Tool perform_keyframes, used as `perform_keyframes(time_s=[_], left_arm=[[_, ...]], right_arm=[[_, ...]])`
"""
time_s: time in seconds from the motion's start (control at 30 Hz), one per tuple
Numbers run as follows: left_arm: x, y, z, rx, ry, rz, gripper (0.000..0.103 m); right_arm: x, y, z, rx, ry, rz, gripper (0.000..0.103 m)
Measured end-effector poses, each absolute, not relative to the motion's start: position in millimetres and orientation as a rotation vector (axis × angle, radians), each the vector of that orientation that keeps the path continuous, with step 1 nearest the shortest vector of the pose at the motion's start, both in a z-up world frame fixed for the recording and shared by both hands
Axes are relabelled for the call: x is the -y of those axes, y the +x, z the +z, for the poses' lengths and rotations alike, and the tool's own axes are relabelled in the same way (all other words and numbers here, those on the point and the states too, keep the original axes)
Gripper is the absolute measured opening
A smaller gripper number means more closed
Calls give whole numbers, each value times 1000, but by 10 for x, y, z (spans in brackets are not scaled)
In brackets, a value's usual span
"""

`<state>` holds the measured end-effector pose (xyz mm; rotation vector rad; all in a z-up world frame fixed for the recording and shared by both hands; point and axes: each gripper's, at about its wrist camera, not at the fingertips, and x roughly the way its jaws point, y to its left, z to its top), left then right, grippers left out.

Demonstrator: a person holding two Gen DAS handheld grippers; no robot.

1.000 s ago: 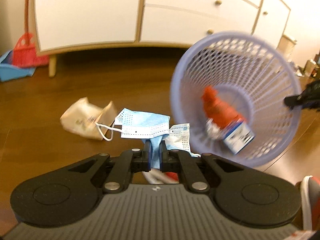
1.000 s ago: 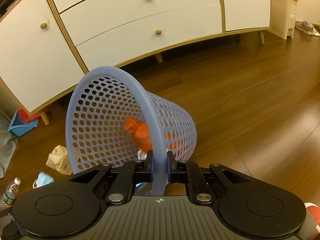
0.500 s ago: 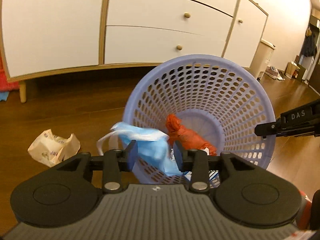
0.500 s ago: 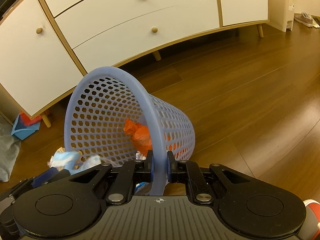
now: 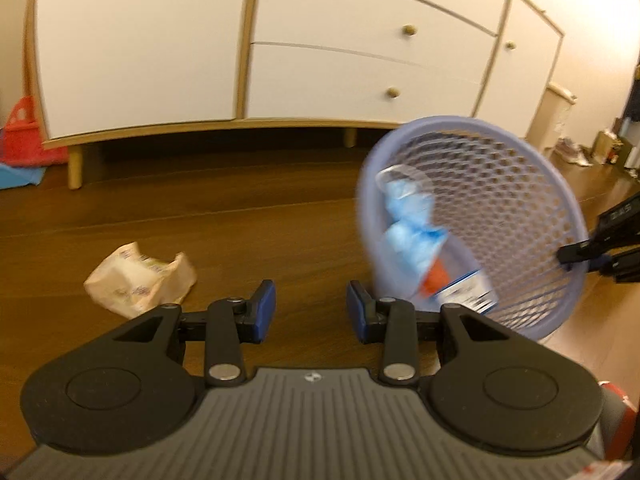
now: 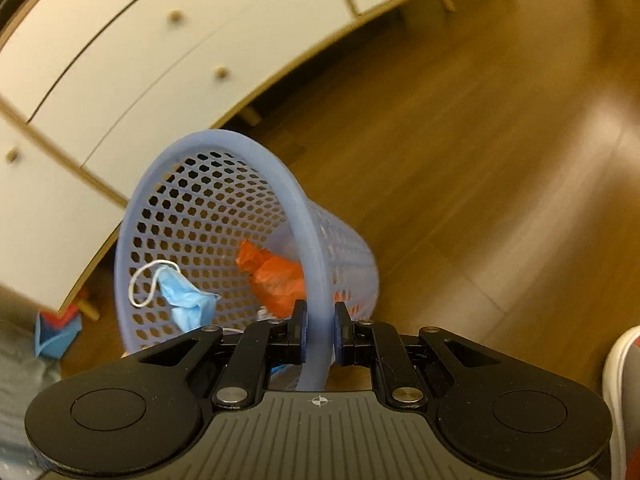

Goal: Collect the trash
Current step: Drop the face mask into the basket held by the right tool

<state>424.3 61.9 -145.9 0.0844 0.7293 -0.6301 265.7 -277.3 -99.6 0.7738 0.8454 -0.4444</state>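
The basket (image 6: 248, 240), a lilac plastic mesh bin, is tipped over with its mouth turned toward the left gripper (image 5: 311, 312), and it serves as the landmark here. The right gripper (image 6: 318, 328) is clamped on the basket's rim at the near edge, one finger inside the wall and one outside, holding it tilted. Inside the basket lie a blue face mask (image 6: 184, 300) against the wall near the mouth, with its white ear loop trailing, a crumpled orange wrapper (image 6: 276, 276) deeper toward the bottom, and a small printed carton (image 5: 466, 290) seen only in the left wrist view. The left gripper stands with its jaws spread wide and nothing between them, low over the wooden floor (image 5: 240, 236) just outside the basket's mouth. The trash left to collect is a crumpled paper bag (image 5: 140, 280) lying on the floor to the left of the basket, apart from it and in front of the white sideboard (image 5: 280, 52). That bag looks light, soft and easily crushed, so it should need little force. A raised fold or crumpled ridge would give the fingers more to bite on than a flat face, which might slide along the smooth floor. The basket itself is stiff but light, and a firm hold on the rim seems enough to keep it angled for the drop.
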Motion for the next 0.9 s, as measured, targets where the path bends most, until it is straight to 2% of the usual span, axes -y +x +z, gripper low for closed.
perform_keyframes(time_s=[0.37, 0.83, 0.9], left_arm=[[-866, 4331, -1631, -781, 98, -527, 34], [-1033, 4255, -1755, -821, 126, -507, 34], [-1092, 4225, -1799, -845, 125, -520, 38]], right_arm=[[3126, 2463, -1120, -857, 1041, -538, 9], [2623, 2546, -844, -871, 624, -431, 12], [2450, 2554, -803, -866, 539, -410, 12]])
